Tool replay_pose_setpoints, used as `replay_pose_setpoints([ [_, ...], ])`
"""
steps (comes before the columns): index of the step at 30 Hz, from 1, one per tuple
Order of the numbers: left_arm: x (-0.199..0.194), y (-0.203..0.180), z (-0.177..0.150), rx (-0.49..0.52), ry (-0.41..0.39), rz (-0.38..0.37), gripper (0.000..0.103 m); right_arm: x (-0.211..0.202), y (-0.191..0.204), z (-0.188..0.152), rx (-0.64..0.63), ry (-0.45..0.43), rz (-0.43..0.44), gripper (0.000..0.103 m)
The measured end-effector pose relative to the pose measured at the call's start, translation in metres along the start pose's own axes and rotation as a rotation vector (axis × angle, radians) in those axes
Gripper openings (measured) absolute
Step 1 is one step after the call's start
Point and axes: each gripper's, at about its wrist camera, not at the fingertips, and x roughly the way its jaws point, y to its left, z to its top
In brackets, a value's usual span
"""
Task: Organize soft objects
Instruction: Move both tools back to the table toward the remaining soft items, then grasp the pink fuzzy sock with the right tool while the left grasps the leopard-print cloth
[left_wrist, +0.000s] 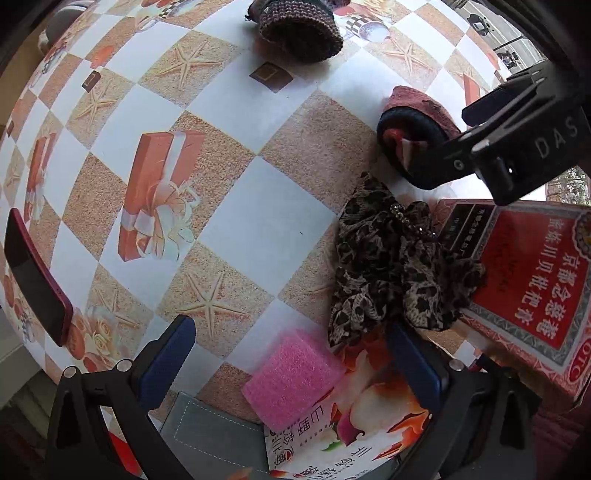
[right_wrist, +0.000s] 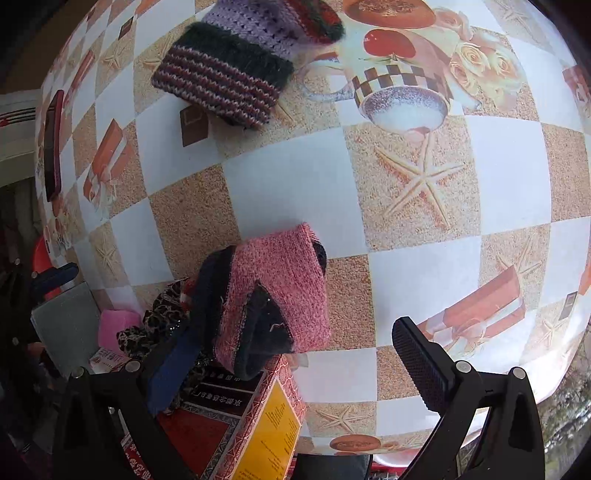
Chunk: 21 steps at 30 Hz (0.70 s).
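The right gripper (right_wrist: 291, 365), fingers wide, releases a pink knitted slipper (right_wrist: 273, 291) at lower centre. The left gripper (left_wrist: 295, 362) gapes empty over a pink foam sponge (left_wrist: 291, 376). The striped knitted slippers (right_wrist: 221, 88) at upper left look unsorted.

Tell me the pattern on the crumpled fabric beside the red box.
Leopard print, brown and black, on the crumpled fabric; clearest in the left wrist view.
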Motion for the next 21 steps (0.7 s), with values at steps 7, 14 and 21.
replay_pose_setpoints([
  [7,0.01,0.019,0.025,-0.064,-0.009,0.136,0.103,-0.004,-0.046,-0.008,0.074,-0.039,-0.059,0.102],
  [14,-0.043,0.09,0.027,-0.404,-0.151,0.16,0.103,-0.032,-0.093,-0.021,0.172,-0.136,-0.059,0.102],
  [21,-0.044,0.059,0.019,-0.387,-0.094,-0.216,0.103,-0.039,-0.103,-0.041,0.163,-0.172,0.066,0.102],
])
